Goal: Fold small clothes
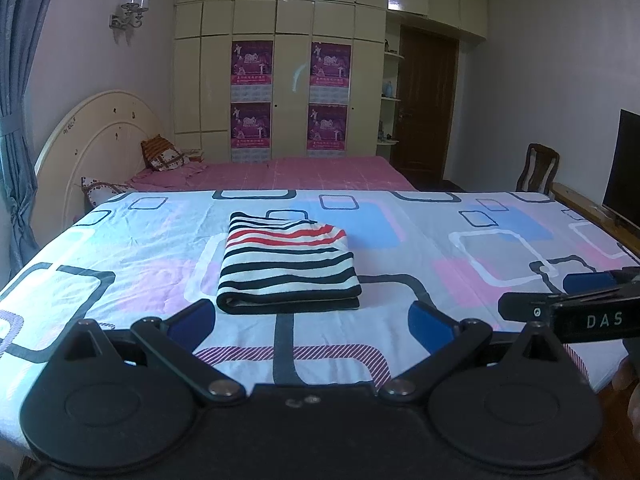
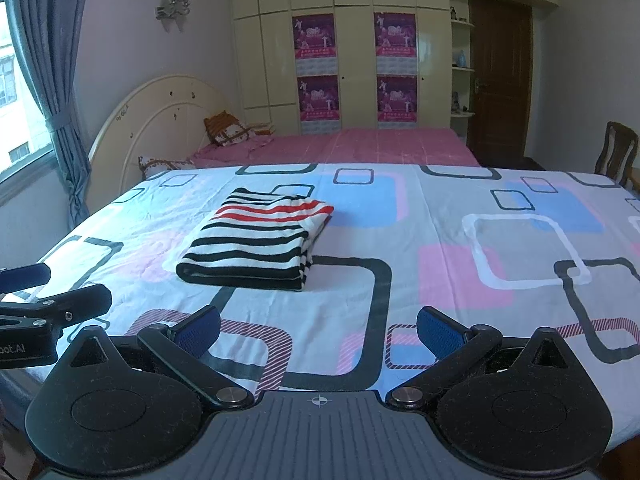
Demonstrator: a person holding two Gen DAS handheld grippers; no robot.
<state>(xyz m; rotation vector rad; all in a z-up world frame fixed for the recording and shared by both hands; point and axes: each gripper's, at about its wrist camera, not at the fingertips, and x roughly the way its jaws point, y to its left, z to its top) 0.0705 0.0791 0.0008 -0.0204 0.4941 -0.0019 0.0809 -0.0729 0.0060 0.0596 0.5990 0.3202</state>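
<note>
The striped garment [image 1: 289,264] lies folded in a neat rectangle on the sheet [image 1: 400,248], toward the left side, well in from every edge. Both the left gripper [image 1: 312,326] and the right gripper [image 2: 318,334] hang near the front edge with jaws wide and empty, well apart from the cloth. The fold looks finished; the best move is probably to leave it, or press the top flat without dragging layers. The garment's type, its underside and the inner layers are hidden.
</note>
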